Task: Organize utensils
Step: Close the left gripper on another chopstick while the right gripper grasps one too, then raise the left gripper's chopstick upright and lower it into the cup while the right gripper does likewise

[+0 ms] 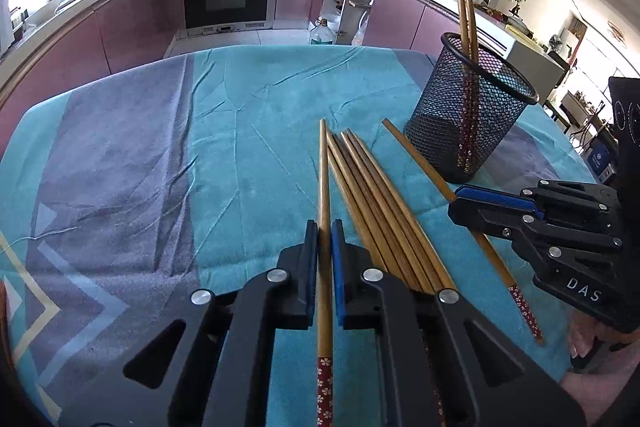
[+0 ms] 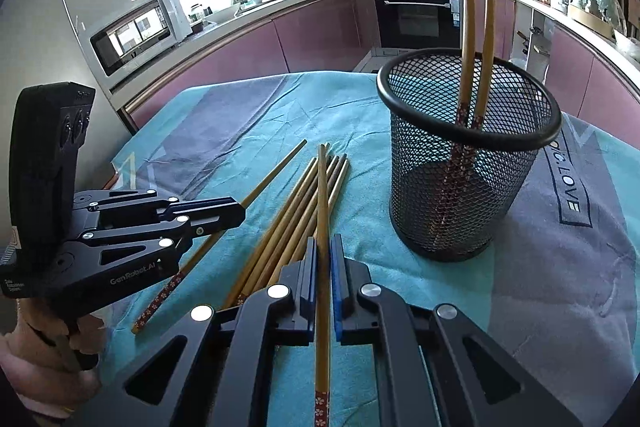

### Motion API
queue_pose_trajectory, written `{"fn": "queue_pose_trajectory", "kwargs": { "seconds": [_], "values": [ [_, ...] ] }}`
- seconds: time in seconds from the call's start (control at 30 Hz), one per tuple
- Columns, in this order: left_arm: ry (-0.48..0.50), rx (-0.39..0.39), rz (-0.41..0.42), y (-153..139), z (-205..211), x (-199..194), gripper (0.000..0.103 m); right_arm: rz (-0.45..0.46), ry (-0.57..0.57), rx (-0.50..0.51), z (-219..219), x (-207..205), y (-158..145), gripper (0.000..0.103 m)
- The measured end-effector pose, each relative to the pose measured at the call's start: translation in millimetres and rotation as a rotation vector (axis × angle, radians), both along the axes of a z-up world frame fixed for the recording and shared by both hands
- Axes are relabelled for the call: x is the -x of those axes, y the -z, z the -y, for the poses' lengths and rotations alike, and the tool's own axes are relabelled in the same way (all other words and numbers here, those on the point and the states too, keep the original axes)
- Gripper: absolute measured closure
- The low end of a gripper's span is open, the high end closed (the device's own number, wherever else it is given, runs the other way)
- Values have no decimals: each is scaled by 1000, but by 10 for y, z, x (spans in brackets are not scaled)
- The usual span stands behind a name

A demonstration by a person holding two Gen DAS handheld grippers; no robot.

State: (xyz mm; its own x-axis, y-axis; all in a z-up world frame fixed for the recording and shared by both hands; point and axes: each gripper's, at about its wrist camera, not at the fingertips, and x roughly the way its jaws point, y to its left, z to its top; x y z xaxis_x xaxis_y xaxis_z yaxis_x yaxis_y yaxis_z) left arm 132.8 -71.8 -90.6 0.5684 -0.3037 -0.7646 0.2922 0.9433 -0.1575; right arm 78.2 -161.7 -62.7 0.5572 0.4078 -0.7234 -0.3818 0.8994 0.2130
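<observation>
While brown wooden chopsticks (image 1: 372,203) lie beside the black mesh cup (image 1: 468,123), each claw, left (image 1: 325,239) and right (image 2: 323,255), grips one red-flowered chopstick.

A black wire-mesh cup (image 2: 468,163) is standing upright toward the far right part of the table, holding two wooden chopsticks (image 2: 476,27) that are leaning against its rim, their red flower-patterned ends down. Just beside the cup, nearer the table's middle, a bundle of wooden chopsticks (image 1: 376,203) is lying flat, tips pointing toward the far edge. One chopstick (image 1: 325,227) is being pinched in the left claw (image 1: 325,239); another chopstick (image 2: 323,247) is being pinched in the right claw (image 2: 323,251), each showing its red patterned end near the camera.
</observation>
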Motion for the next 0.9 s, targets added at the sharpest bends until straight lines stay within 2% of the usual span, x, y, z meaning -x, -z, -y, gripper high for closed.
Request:
{"fn": "queue_pose_trajectory", "kwargs": {
  "seconds": [0.2,0.5,0.9],
  "values": [
    [33,96,22,-236,-138,102,95,36,-21,-84,105,113,-218,98],
    [94,236,116,-749,-285,313,95,122,-12,-173,294,252,-561,98],
    [148,317,225,-1251,-292,507,96,207,6,-218,500,346,-821,98]
  ]
}}
